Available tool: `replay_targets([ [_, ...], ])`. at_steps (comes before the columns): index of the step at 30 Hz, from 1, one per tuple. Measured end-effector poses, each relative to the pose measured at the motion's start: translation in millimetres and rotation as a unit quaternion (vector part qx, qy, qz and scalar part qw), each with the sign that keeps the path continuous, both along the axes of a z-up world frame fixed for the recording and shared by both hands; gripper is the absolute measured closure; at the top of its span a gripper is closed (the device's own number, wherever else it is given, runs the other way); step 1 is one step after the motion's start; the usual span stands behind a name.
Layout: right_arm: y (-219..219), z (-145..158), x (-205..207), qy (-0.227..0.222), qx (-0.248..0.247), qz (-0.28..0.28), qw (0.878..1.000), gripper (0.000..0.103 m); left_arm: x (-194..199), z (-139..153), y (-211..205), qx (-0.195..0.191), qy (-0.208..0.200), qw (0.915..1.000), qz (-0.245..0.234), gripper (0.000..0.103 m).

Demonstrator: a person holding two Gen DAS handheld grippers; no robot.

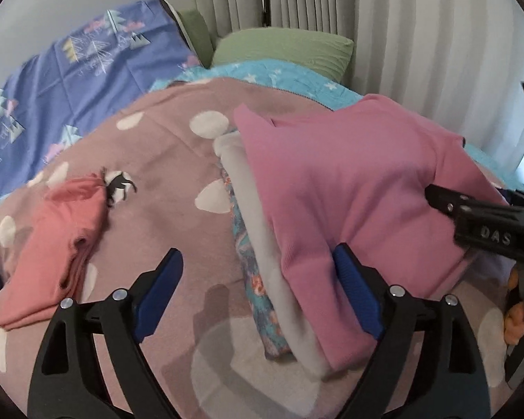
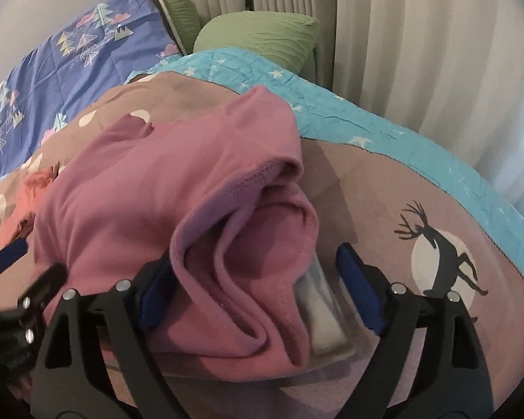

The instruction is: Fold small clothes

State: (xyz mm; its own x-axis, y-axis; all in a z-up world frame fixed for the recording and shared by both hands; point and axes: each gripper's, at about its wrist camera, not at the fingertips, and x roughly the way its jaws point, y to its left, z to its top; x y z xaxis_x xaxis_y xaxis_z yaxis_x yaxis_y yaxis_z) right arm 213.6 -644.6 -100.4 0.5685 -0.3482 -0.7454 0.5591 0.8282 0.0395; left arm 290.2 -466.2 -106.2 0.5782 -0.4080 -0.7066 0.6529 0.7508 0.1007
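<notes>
The pink top (image 1: 349, 188) lies folded on a stack on the bed (image 1: 164, 209) — long axis toward twelve o'clock. Left claw (image 1: 258, 293) gapes wide, stack edge between its jaws; right claw (image 2: 255, 289) — equally wide — straddles the near end, nearer.

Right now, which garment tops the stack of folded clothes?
The pink top. It lies over the grey piece and the floral one; the coral garment lies apart.

I see soft, even daylight filtering through the curtains (image 1: 419, 35) behind the bed, brightest at a gap low on their right. Shadows below the pink sweater (image 2: 199, 188) are faint. Both views are slightly blurred, bending hard toward black corners.
</notes>
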Motion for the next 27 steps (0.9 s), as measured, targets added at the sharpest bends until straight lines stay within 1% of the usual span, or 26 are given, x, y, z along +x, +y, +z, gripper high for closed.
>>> replay_targets([
  [2, 17, 8, -7, 0.005, -0.052, -0.014, 0.999, 0.016, -5, 4, 14, -0.020, 0.023, 0.9995, 0.008, 0.015],
  [3, 28, 14, -19, -0.002, -0.077, -0.021, 0.997, 0.014, -7, 7, 21, -0.030, 0.034, 0.9989, 0.011, 0.014],
  [4, 35, 18, -32, -0.017, -0.079, -0.019, 0.997, 0.014, -12, 11, 34, -0.043, 0.044, 0.9980, 0.016, 0.013],
  [5, 40, 23, -54, -0.051, -0.058, -0.006, 0.997, 0.014, -17, 15, 43, -0.051, 0.044, 0.9976, 0.017, 0.013],
  [7, 38, 27, -95, -0.103, -0.002, 0.008, 0.995, 0.014, -32, 22, 61, -0.067, 0.035, 0.9971, 0.014, 0.011],
  [8, 37, 28, -111, -0.115, 0.014, 0.004, 0.993, 0.014, -42, 26, 71, -0.073, 0.029, 0.9969, 0.010, 0.010],
  [9, 41, 30, -134, -0.126, 0.025, -0.004, 0.992, 0.014, -55, 30, 81, -0.079, 0.020, 0.9967, 0.003, 0.007],
  [10, 46, 33, -149, -0.132, 0.025, -0.006, 0.991, 0.014, -67, 32, 87, -0.081, 0.014, 0.9966, -0.005, 0.003],
  [11, 53, 36, -165, -0.137, 0.019, -0.007, 0.990, 0.014, -79, 35, 94, -0.082, 0.009, 0.9965, -0.015, 0.001],
  [13, 76, 47, -197, -0.142, -0.005, 0.003, 0.990, 0.014, -111, 42, 107, -0.085, -0.011, 0.9955, -0.041, 0.001],
  [15, 95, 55, -216, -0.137, -0.020, 0.011, 0.990, 0.012, -142, 52, 119, -0.089, -0.037, 0.9936, -0.059, 0.001],
  [17, 112, 63, -232, -0.137, -0.030, 0.021, 0.990, 0.010, -165, 63, 131, -0.098, -0.060, 0.9913, -0.065, 0.001],
  [20, 140, 81, -254, -0.155, -0.050, 0.034, 0.986, 0.006, -199, 85, 149, -0.109, -0.103, 0.9872, -0.055, 0.001],
  [22, 153, 93, -264, -0.163, -0.063, 0.033, 0.984, 0.003, -219, 102, 160, -0.108, -0.128, 0.9846, -0.051, 0.001],
  [24, 164, 102, -278, -0.173, -0.072, 0.031, 0.982, 0.002, -240, 116, 174, -0.101, -0.160, 0.9813, -0.034, 0.001],
  [26, 174, 110, -287, -0.177, -0.078, 0.030, 0.981, 0.002, -254, 126, 185, -0.097, -0.180, 0.9787, -0.022, 0.001],
  [27, 179, 114, -290, -0.176, -0.083, 0.029, 0.980, 0.002, -259, 130, 190, -0.100, -0.183, 0.9779, -0.022, 0.001],
])
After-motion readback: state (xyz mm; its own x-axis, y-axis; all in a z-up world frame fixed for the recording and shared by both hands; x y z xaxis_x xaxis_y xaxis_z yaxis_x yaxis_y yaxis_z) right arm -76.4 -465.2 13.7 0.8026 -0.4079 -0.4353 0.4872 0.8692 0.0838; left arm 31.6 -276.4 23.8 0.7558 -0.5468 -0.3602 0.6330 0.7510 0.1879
